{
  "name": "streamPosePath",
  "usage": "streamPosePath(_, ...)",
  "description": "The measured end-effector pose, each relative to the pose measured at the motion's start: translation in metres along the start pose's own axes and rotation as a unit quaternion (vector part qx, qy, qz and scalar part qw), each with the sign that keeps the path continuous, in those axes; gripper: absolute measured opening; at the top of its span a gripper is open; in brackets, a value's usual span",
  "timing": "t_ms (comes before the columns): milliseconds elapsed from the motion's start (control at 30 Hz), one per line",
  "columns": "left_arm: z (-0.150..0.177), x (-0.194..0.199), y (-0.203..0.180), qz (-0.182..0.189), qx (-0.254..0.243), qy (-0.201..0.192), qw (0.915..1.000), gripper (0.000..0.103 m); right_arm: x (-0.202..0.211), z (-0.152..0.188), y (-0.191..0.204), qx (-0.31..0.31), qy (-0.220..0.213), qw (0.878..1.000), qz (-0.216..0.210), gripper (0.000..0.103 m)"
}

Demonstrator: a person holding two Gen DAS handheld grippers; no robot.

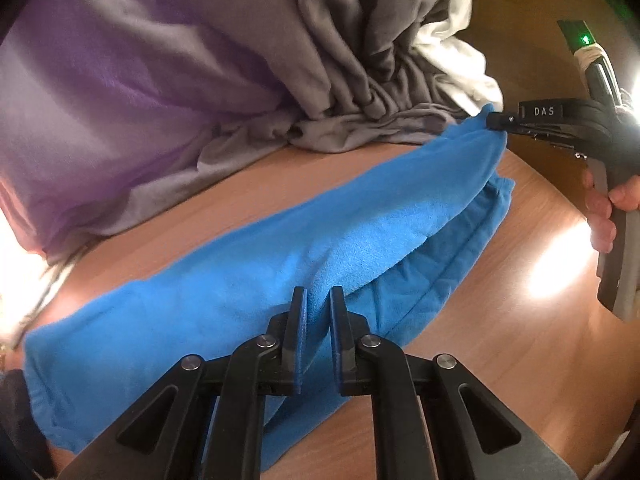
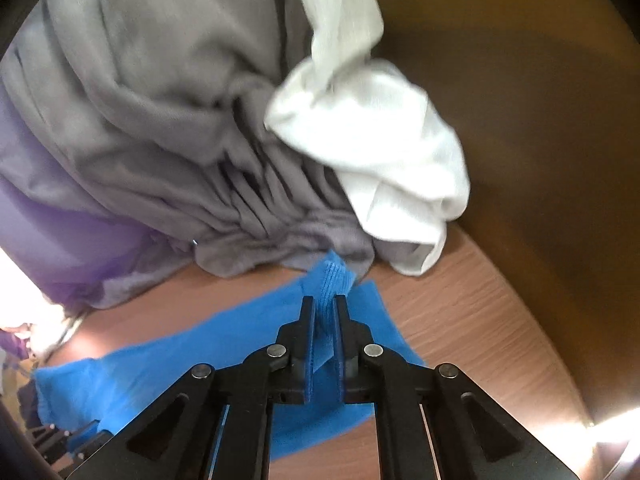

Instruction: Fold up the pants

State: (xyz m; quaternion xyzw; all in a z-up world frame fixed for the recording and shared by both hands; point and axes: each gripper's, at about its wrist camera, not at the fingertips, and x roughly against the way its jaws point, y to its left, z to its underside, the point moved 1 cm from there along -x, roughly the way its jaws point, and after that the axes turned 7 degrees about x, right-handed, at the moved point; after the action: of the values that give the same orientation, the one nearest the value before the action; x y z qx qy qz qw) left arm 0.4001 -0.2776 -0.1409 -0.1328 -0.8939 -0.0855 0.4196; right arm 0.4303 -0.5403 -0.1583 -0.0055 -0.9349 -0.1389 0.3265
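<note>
Bright blue fleece pants (image 1: 248, 280) lie stretched across the wooden table (image 1: 520, 248), folded lengthwise. My left gripper (image 1: 319, 294) is shut on a raised fold of the blue cloth near its middle edge. At the far right end, my right gripper (image 1: 498, 121) pinches the pants' corner and holds it lifted off the table. In the right wrist view the right gripper (image 2: 324, 304) is shut on a bunched ribbed hem of the pants (image 2: 330, 276), and the rest of the cloth (image 2: 160, 364) trails down to the left.
A heap of grey cloth (image 1: 352, 52) and purple cloth (image 1: 112, 92) lies behind the pants, with a white garment (image 2: 384, 148) on its right side. A person's hand (image 1: 604, 216) grips the right tool's handle. Bare wood (image 2: 472, 320) lies to the right.
</note>
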Motion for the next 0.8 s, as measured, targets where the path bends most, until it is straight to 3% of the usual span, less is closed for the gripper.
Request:
streamPosePath(200, 0.018, -0.006, -0.016, 0.023, -0.013, 0.058, 0.9980, 0.012, 0.035, 0.003, 0.001, 0.033, -0.016, 0.999, 0.016, 0.009)
streamPosePath(433, 0.041, -0.019, -0.033, 0.034, -0.026, 0.106, 0.9935, 0.012, 0.027, 0.029, -0.015, 0.022, 0.047, 0.998, 0.047, 0.009)
streamPosePath(567, 0.052, -0.032, -0.033, 0.044, -0.021, 0.135, 0.9897, 0.012, 0.042, 0.034, -0.015, 0.018, 0.042, 0.998, 0.050, 0.009)
streamPosePath(633, 0.055, -0.029, -0.036, 0.037, -0.033, 0.123, 0.9912, 0.012, 0.054, 0.030, -0.010, 0.017, 0.030, 0.999, 0.034, 0.009)
streamPosePath(700, 0.057, -0.026, -0.038, 0.031, -0.040, 0.113, 0.9923, 0.012, 0.070, 0.027, 0.001, 0.040, 0.005, 0.998, 0.043, 0.009)
streamPosePath(800, 0.059, -0.022, -0.039, 0.025, -0.042, 0.103, 0.9935, 0.012, 0.082, 0.034, 0.003, 0.044, 0.004, 0.998, 0.052, 0.009)
